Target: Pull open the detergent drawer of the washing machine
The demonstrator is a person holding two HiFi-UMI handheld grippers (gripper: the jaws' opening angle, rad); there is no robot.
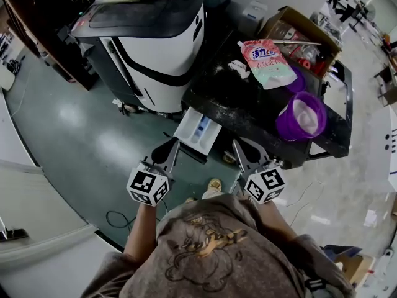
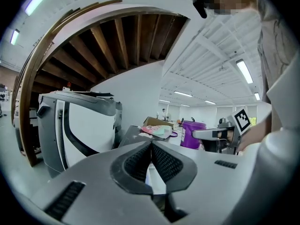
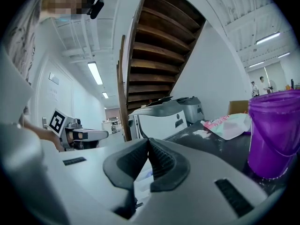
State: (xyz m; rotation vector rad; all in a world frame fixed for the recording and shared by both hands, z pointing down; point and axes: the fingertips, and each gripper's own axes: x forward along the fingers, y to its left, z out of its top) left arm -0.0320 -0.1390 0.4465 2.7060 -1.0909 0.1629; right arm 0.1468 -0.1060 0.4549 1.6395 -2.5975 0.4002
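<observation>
A: The black-topped washing machine (image 1: 236, 101) sits right of centre, and its white plastic detergent drawer (image 1: 198, 131) juts out toward us. Looks open already!

B: Which explains the left gripper (image 1: 175, 143) and right gripper (image 1: 236, 144): both clenched, empty, just short of it.

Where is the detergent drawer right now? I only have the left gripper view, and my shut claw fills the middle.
Observer: Head view shows the detergent drawer pulled out of the washing machine, its near end between the left claw and the right claw.
Operator: Is the right claw holding anything?
Observer: No. Its own view shows it shut, nothing between the jaws.
Operator: Anything inside the purple bucket?
Observer: Something white lies in the purple bucket, seen from above.
</observation>
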